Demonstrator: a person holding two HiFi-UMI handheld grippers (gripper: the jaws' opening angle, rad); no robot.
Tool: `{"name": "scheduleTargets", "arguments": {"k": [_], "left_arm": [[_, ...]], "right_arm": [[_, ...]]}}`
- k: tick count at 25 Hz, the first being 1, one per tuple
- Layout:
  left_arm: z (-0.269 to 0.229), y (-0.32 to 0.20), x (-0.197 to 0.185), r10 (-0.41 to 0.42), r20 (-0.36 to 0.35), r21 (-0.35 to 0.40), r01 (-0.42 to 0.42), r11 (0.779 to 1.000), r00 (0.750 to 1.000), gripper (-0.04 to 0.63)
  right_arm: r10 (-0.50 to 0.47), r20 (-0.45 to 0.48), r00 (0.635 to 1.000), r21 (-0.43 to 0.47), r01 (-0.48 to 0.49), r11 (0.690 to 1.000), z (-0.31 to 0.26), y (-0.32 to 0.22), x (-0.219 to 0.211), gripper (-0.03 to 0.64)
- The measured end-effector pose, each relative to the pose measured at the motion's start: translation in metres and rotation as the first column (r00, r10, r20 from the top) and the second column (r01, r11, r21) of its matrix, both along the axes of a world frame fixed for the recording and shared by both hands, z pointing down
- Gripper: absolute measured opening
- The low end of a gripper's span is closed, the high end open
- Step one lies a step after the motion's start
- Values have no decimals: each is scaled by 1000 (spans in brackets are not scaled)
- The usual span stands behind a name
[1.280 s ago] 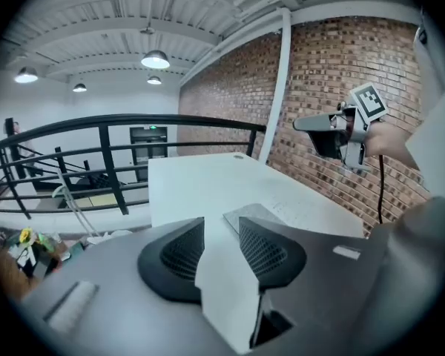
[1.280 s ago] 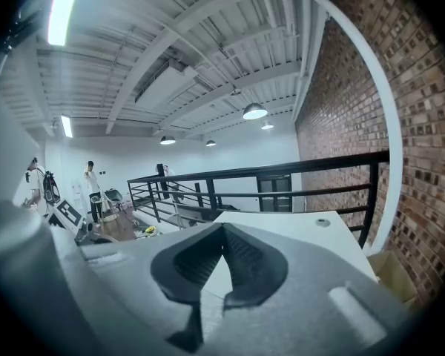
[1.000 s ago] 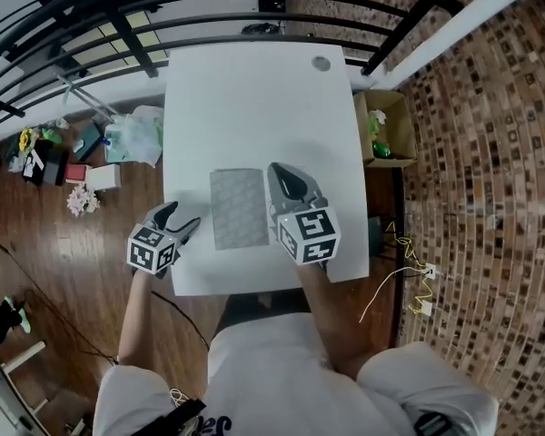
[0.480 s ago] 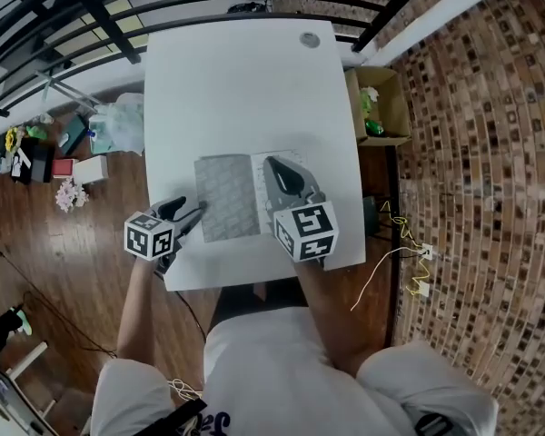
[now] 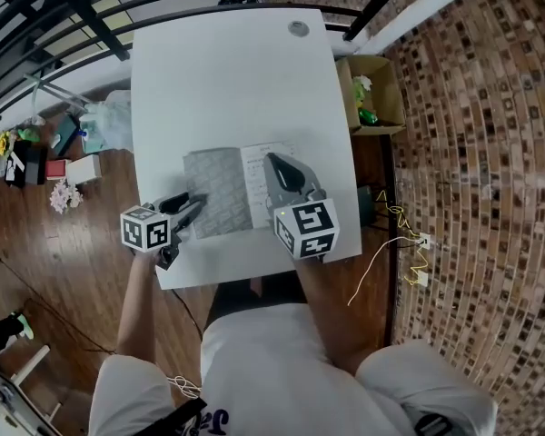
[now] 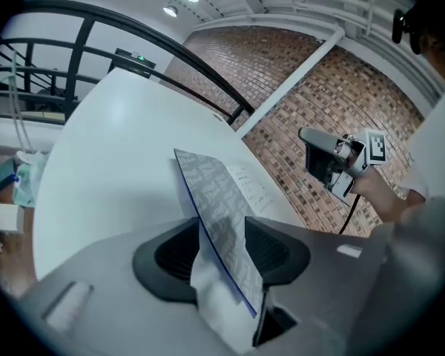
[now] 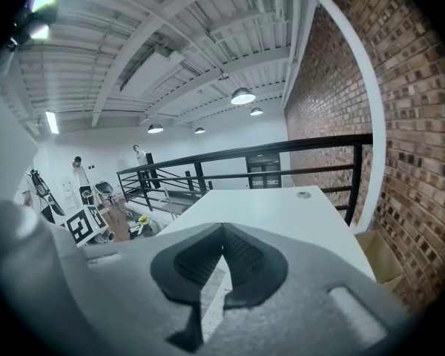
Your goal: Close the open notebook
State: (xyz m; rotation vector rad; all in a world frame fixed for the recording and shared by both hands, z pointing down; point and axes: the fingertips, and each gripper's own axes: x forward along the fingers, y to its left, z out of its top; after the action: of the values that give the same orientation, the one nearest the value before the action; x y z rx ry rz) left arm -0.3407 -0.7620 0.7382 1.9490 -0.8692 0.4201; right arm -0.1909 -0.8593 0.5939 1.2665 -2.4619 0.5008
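Item: notebook [image 5: 225, 198]; lies open on the white bench [image 5: 227, 80], close to the near edge and about midway along it; grey patterned cover [image 6: 211, 199] on the left, white printed page [image 5: 262, 173] on the right.

Item: left gripper [image 5: 189, 209]; held at the bench's near left corner, pointing at the notebook's left side; marker cube [image 5: 145, 230] behind it. Jaws apart, having just been closing; the cover's near left corner stands between them, blue edge showing, with a gap on either side of it in the left gripper view; the cover looks tilted up off the bench there.

Item: right gripper [image 5: 272, 160]; held over the white page, toward the near right part of the bench; marker cube [image 5: 306, 228] at its rear. Jaws closed, tips meeting, nothing between them; whether the tips touch the page cannot be told.

Item: round cap [image 5: 298, 29]; set in the bench top at the far right corner.

Item: cardboard box [image 5: 372, 94]; on the floor just beside the bench's right edge, small green things inside.

Item: black railing [image 5: 118, 7]; runs past the far edge.

Item: brick wall [image 5: 472, 153]; right of the bench.

Item: wooden floor [image 5: 64, 271]; off the left edge, with bags and small clutter [image 5: 82, 143] on it.

Item: white cable [image 5: 391, 252]; loose by the near right corner.
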Motion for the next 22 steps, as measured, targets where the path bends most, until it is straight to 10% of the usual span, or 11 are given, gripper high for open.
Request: {"name": "scheduleTargets", "arguments": {"k": [22], "left_arm": [[-104, -17, 97, 123, -176, 177, -91, 980, 977, 176]], "right_arm": [[124, 40, 991, 68, -126, 990, -39, 9, 61, -11]]}}
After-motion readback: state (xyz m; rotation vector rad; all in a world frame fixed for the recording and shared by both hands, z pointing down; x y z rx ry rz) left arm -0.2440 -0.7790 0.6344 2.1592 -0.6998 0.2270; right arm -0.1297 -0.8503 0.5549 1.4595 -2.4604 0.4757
